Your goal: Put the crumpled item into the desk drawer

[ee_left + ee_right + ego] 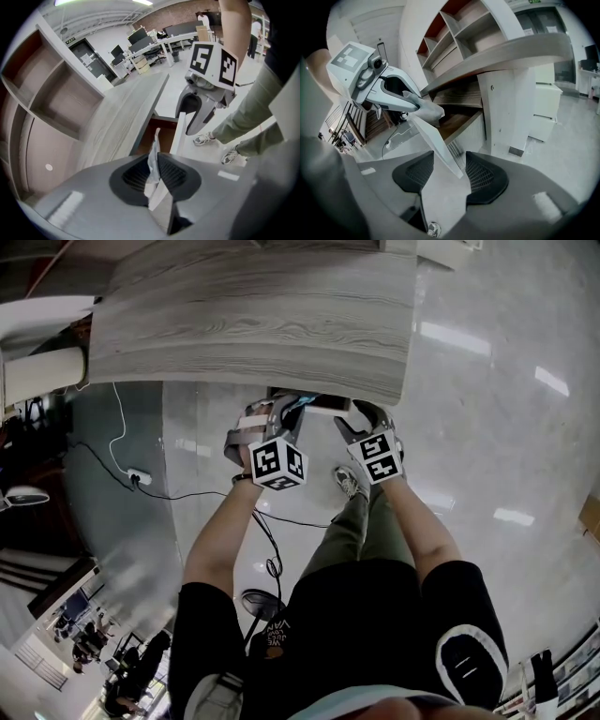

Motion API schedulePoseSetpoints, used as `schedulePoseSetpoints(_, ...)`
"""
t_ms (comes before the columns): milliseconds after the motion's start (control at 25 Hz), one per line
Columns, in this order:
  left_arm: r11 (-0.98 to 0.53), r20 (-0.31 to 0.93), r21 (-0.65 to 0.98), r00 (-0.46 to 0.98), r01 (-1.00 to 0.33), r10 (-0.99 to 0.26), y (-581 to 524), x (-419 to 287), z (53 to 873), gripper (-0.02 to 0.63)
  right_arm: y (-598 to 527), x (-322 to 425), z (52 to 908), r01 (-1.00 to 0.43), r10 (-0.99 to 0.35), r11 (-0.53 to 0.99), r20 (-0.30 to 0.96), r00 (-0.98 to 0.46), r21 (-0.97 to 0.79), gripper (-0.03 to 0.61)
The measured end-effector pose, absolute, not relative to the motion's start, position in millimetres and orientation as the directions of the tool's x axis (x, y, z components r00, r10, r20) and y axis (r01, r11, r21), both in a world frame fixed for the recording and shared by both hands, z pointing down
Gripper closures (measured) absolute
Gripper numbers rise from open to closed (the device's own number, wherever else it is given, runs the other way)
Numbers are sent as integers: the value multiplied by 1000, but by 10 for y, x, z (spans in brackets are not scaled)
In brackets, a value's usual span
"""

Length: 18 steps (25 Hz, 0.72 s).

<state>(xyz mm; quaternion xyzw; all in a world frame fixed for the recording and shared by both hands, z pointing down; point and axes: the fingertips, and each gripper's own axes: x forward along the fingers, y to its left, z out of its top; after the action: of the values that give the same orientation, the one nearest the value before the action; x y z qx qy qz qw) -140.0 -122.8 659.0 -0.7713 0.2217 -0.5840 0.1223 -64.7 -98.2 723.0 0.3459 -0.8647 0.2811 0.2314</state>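
Crumpled item (153,159), grey desk (253,315), glossy floor (487,427).

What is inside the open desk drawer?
Bare brown wood shows inside the white-fronted drawer. The left tongs hold a crumpled white item at its opening; the grey desktop hides the back.

Drawer (454,119) top is left open betw. desktop (501,54) edge and front panel (433,138); panel is straddled by right gripper (449,161).

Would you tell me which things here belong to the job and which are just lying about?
Job: crumpled item, left hand-held gripper shut on it, open drawer, right hand-held gripper at its front, desk.
Lying about: power strip, shelves.
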Motion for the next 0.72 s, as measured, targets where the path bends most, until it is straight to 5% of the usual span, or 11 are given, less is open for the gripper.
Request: schedulePoseSetpoints(720, -871, 846, -397, 253, -289, -470, -1240, -1367, 6614, 511, -1013, -675, 7270, -732, -468, 583, 590, -658, -353, 371)
